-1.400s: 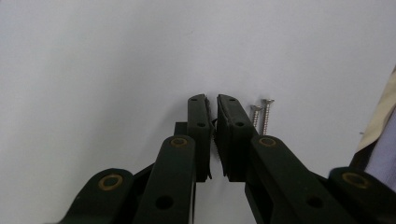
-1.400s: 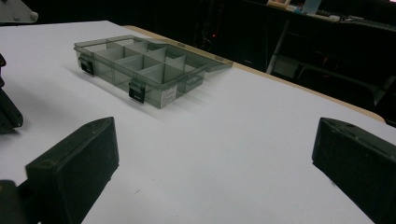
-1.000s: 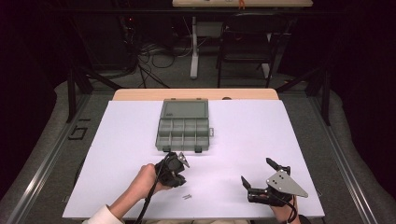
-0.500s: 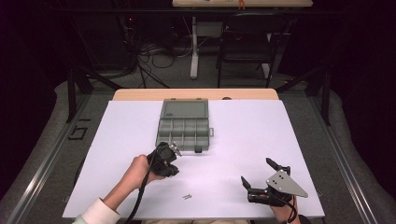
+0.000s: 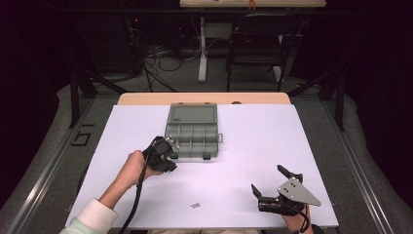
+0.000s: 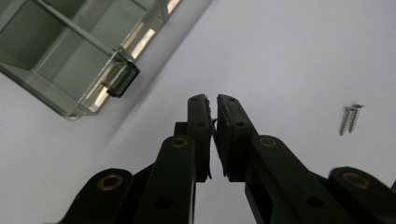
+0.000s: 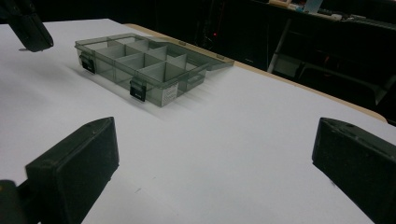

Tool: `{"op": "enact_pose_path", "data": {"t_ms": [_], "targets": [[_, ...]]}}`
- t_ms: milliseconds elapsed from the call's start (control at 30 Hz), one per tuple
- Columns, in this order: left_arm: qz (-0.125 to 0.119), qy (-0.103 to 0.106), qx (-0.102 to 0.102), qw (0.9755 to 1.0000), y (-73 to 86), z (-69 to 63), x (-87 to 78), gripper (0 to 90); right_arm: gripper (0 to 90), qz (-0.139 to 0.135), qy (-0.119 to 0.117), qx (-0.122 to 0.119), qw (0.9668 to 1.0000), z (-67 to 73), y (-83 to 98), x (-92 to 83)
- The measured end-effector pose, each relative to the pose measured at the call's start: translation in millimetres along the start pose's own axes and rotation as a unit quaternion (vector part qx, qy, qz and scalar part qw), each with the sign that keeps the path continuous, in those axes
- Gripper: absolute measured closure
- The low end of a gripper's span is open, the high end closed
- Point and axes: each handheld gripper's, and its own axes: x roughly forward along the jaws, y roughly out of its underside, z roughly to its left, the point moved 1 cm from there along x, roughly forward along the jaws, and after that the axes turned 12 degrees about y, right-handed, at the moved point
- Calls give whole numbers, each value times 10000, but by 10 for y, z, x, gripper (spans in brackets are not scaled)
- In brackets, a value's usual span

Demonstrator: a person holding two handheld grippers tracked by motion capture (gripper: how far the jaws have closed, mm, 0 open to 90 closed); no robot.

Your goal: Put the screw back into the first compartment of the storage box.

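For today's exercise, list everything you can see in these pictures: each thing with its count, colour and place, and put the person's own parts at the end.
Compartment box: one, clear grey, lid open, far middle of the sheet.
Screws: two, silver, side by side on the sheet near its front edge.
Sheet: one, white, covering the table.
Table: one, light wood, its far edge showing beyond the sheet.
Chair: one, black, on the floor behind the table.
Left hand-held gripper: one, black, jaws nearly together, at the box's near left corner.
Right hand-held gripper: one, black with a grey plate, jaws wide apart, near right of the sheet.
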Motion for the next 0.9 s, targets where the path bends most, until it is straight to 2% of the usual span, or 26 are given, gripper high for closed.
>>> {"op": "enact_pose_path", "data": {"t_ms": [400,900], "targets": [[-134,-179,-186,9996,-44,193,-223,841,0,9,-7,-4,10000,2,0,-1],[-174,-377,-378,9984,-168,444,-346,841,0,17,-21,0,10000,4,1,3]]}}
